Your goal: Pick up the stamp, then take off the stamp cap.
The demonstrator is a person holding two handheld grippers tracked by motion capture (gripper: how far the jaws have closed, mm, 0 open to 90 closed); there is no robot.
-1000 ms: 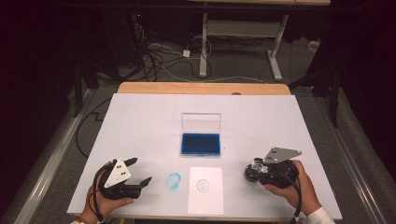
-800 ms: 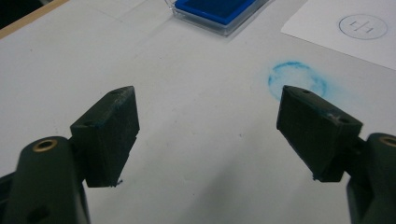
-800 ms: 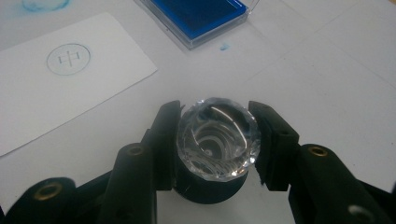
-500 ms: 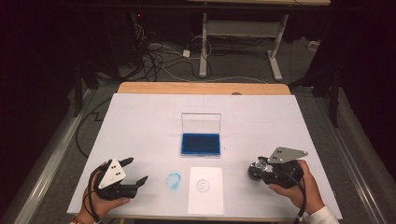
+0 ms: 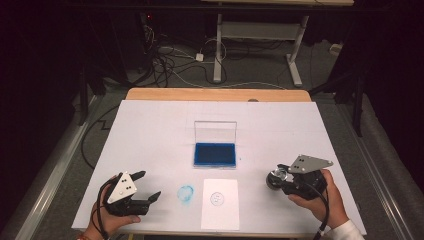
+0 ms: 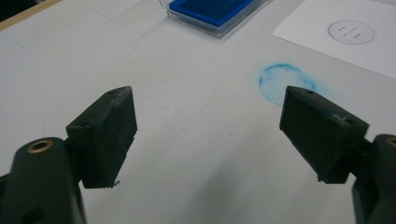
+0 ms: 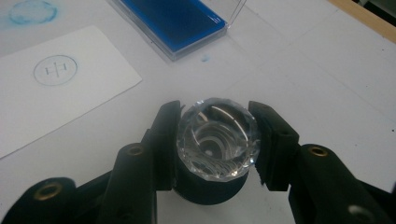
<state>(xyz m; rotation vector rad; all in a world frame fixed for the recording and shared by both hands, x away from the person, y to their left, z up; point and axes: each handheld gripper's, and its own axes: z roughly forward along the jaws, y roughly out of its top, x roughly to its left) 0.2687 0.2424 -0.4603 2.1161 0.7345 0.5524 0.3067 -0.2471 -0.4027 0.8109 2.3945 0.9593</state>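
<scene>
Right gripper view showed what the high view left tiny: the right gripper (image 7: 217, 140) clamped on a stamp (image 7: 217, 144) with a faceted clear knob over a dark round base, at lower centre of the frame. High view placed the stamp (image 5: 276, 176) at lower right of the counter (image 5: 150, 130). Left gripper (image 6: 208, 135) stood wide, its jaws just opened further, nothing between them.

clear faceted stamp (image 7: 217, 140) (black base) upright, clamped above the table.
</scene>
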